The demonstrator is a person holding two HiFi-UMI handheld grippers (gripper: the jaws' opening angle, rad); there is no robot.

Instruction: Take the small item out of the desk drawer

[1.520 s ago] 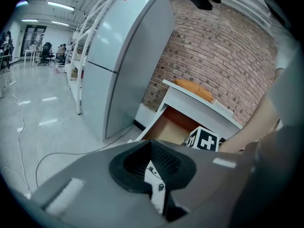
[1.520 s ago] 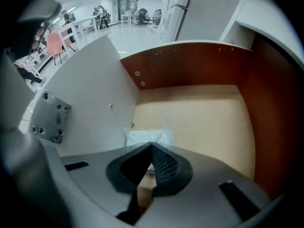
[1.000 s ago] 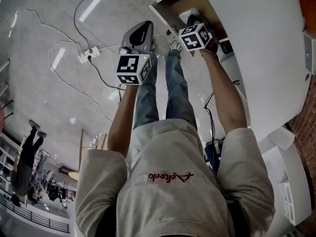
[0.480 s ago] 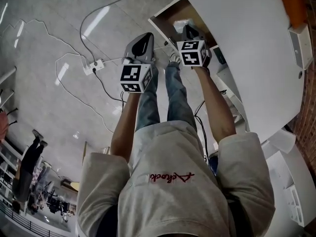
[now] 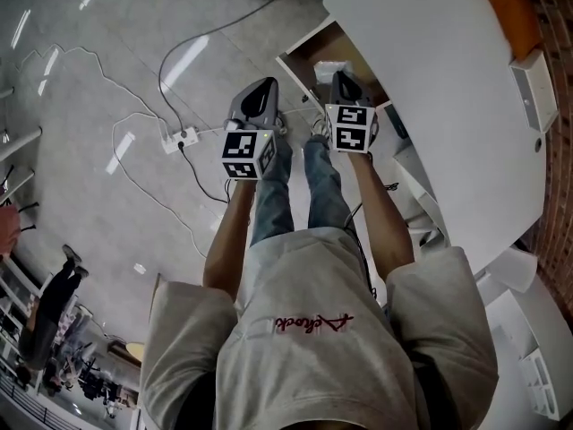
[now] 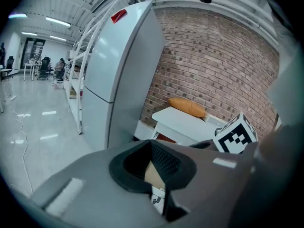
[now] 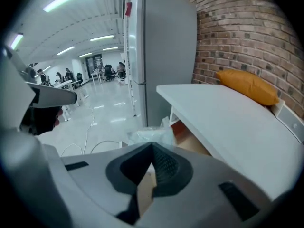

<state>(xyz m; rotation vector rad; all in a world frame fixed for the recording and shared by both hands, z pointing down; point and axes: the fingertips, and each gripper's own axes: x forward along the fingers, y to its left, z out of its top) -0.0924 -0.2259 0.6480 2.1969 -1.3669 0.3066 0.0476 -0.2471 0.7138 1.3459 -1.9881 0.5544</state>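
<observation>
**Clear bag (image 7: 149, 136) at the tips of the closed right tongs (image 7: 152, 151), over the open drawer (image 5: 309, 56)**

The right tongs appear to pinch only an edge of the thin film. The bag could therefore slip free and fall back into the drawer or onto the floor (image 5: 107, 61), or it could catch on the table (image 5: 448, 88) edge that overhangs the drawer. The pinch itself lies behind the tongs' body, so the hold is a judgement. The bag's contents cannot be made out, and the drawer's back is under the table edge. The left tongs (image 6: 151, 144) are closed and empty, off to the side.

White power strip (image 5: 183, 138) and trailing cables (image 5: 163, 77) on glossy floor (image 5: 81, 61), orange cushion (image 7: 247, 87) by brick wall (image 7: 247, 37), tall grey refrigerator (image 6: 118, 80)
</observation>
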